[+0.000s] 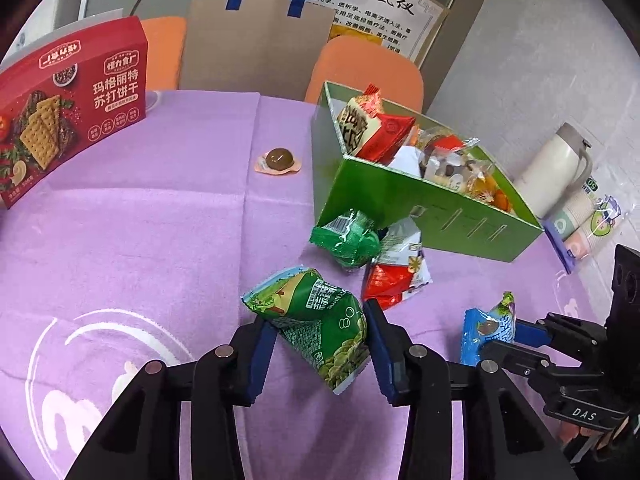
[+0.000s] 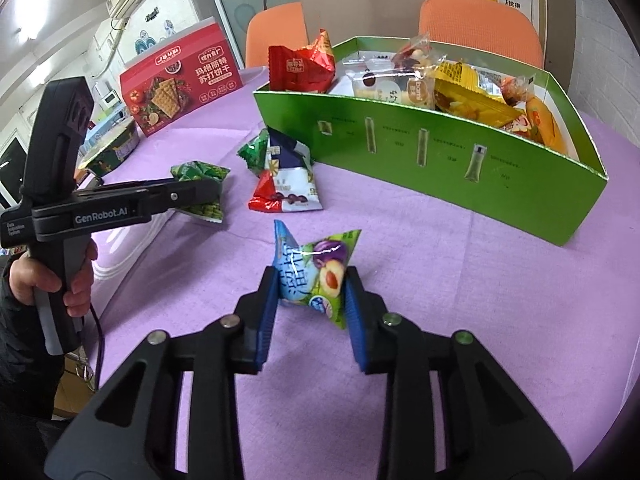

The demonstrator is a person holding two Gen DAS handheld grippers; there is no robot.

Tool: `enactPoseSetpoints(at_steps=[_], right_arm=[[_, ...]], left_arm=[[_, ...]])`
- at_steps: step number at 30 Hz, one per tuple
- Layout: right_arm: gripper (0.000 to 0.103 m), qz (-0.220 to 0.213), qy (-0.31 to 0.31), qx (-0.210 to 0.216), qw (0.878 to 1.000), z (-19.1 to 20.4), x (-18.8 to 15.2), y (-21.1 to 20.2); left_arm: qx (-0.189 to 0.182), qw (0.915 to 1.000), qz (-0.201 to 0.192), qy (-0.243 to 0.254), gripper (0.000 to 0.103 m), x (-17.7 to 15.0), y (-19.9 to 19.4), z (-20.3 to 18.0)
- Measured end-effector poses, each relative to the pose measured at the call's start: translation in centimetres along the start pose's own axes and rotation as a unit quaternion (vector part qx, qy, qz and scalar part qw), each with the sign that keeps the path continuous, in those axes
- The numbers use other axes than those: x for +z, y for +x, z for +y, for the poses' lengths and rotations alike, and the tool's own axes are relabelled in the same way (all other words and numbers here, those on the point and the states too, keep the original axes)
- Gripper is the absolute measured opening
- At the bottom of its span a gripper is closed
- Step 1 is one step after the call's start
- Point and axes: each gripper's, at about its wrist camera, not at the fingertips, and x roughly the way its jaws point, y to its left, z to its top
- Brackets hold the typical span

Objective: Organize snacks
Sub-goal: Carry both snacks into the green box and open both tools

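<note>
Snacks pinched in both grippers beside a green cardboard box (image 1: 404,200) on a purple tablecloth (image 1: 140,220).

Blue pads of the left gripper (image 1: 320,344) press the sides of a green pea snack packet (image 1: 320,328); the right gripper (image 2: 310,296) squeezes a blue-and-green plum candy packet (image 2: 316,272). Both packets sit near the box, which already holds many wrapped snacks. A small green packet (image 1: 348,236) and a red-and-white packet (image 1: 396,272) lie against the box's near wall. A round brown sweet (image 1: 279,159) lies apart, and a red cracker box (image 1: 68,112) stands farther back.
</note>
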Motion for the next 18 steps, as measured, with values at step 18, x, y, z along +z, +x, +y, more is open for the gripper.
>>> enactPoseSetpoints(at_steps=[18], right_arm=[[0.034, -0.132, 0.067, -0.062, 0.987, -6.3, 8.7, -5.8]], left_arm=[[-0.064, 0.9920, -0.086, 0.066, 0.044, 11.9, -1.8, -8.7]])
